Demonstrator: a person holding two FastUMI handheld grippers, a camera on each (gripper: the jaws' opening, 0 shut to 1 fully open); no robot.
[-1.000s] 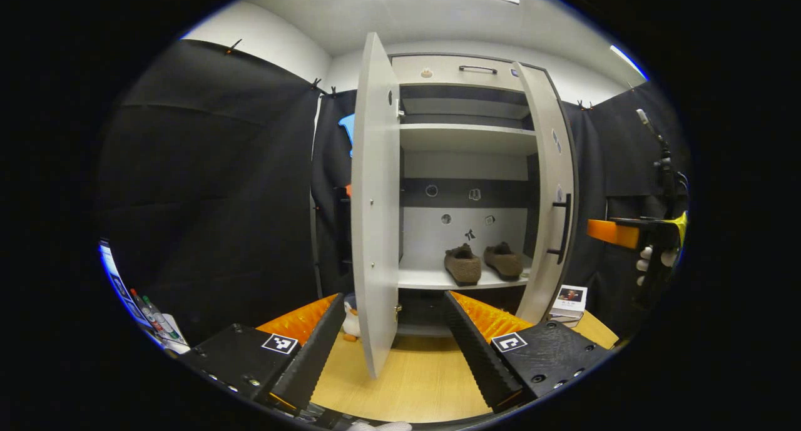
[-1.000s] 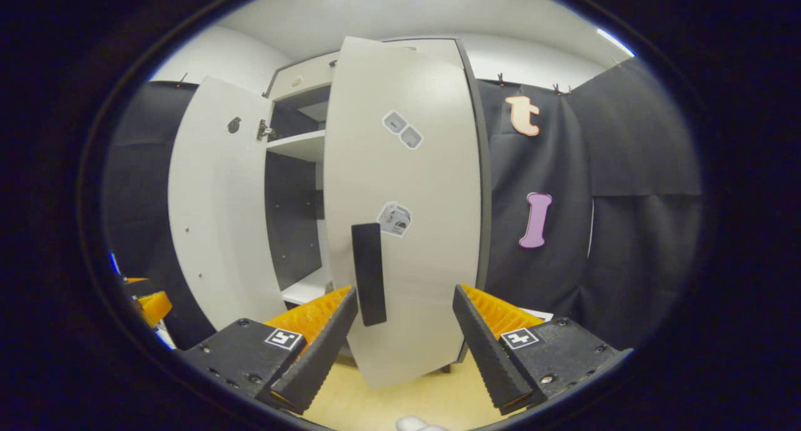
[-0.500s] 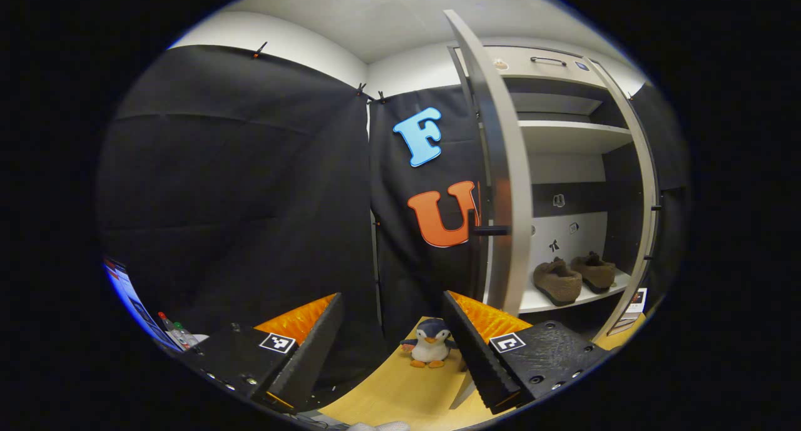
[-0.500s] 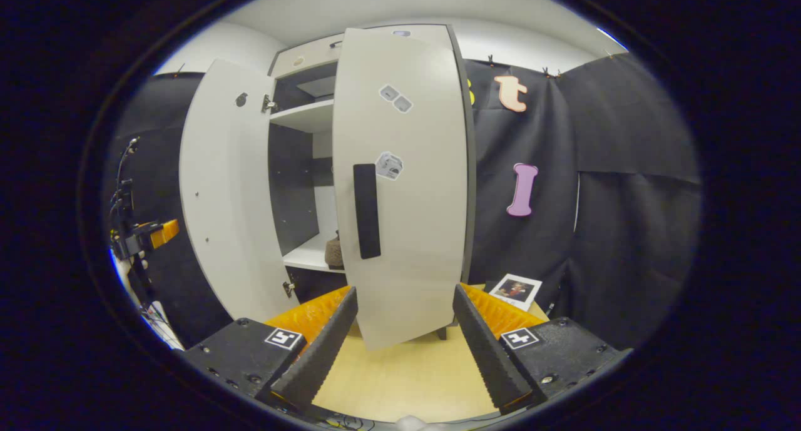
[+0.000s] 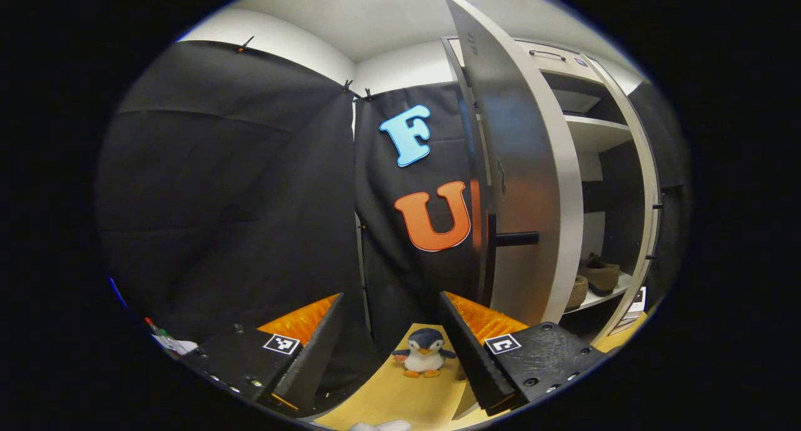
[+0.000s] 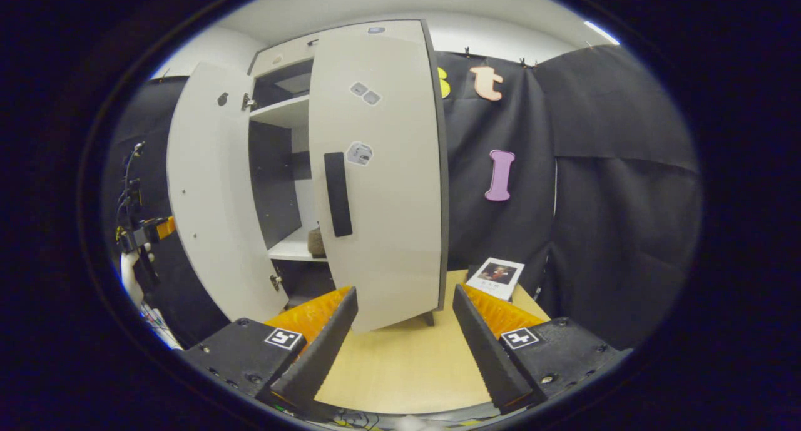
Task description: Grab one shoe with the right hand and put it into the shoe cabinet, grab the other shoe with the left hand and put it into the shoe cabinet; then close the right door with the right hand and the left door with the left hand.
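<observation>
Booth floor is pale wood, black cloth on the walls, shoe cabinet (image 6: 294,168) ahead of both claws. Both shoes (image 5: 597,274) already sit on the low shelf inside, up and right of the left gripper (image 5: 391,349), so doors are what's left. Right door (image 6: 375,174) hangs partly shut, straight ahead and above the right gripper (image 6: 403,343); its black bar handle (image 6: 338,194) is up and slightly left of the claw, well apart from the fingers. Left door (image 5: 519,168) stands wide open, up and right of the left claw, edge toward it, with its handle (image 5: 513,238) jutting left. Both claws are spread wide, nothing between the fingers. Handling guess: doors are stiff hinged panels, light, swing freely; a flat push near the handle side should do, pinching the bar is optional. Smooth face, so fingers may slide; avoid a slam. Left gripper view adds a plush penguin (image 5: 424,354) on the floor between its fingers and the left door's outer face. Right gripper view adds the left door's inner face, a photo card (image 6: 499,276) on the floor beyond its right finger, and the other gripper held in a gloved hand (image 6: 128,274) far left.
</observation>
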